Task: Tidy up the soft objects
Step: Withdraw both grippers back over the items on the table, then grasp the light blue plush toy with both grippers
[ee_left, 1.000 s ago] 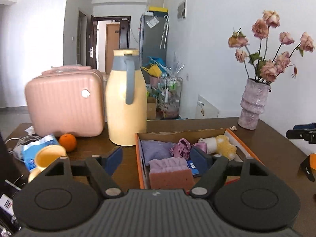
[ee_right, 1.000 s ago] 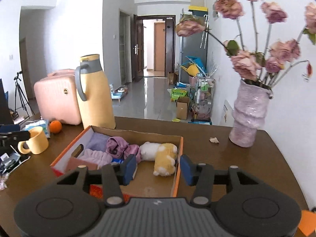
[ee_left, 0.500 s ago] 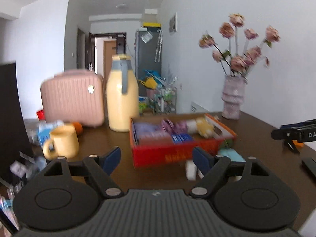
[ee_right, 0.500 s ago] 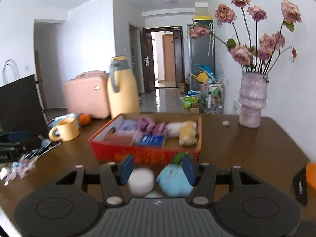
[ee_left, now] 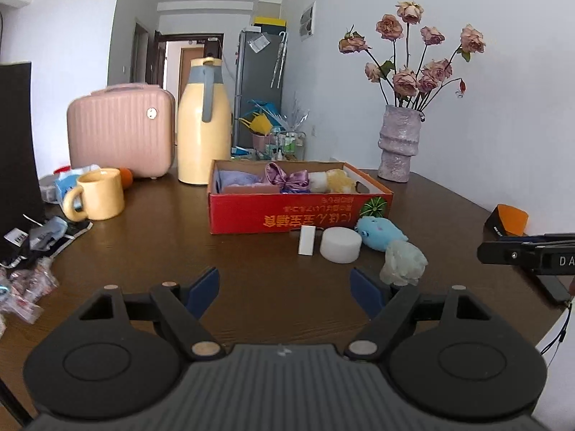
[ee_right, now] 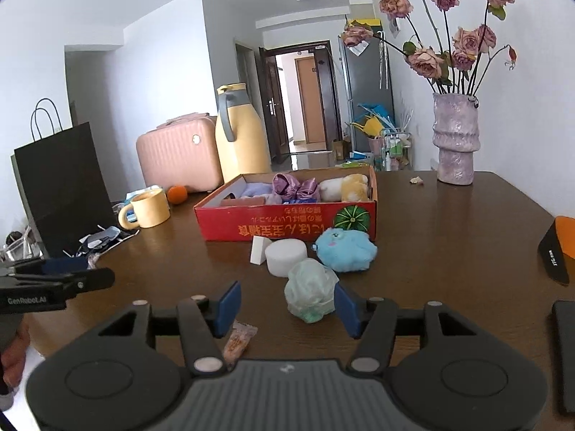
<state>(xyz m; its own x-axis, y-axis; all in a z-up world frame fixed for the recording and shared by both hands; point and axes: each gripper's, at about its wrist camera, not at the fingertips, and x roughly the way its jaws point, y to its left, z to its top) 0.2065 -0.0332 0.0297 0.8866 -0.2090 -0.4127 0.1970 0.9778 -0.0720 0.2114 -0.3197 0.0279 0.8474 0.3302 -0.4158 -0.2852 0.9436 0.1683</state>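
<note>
Before the cardboard box (ee_right: 287,221), a crinkly, possibly mesh puff (ee_right: 311,290) sits.

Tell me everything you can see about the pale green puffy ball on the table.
The pale green puffy ball looks like a soft bundle of gathered mesh or fluffy fabric, crumpled and rounded, whitish-green. It rests on the brown table, out of the red box, nearer the camera than the white round sponge and the blue plush toy. It lies between the open fingers of the right gripper, close to one pad; no grip shows.
</note>
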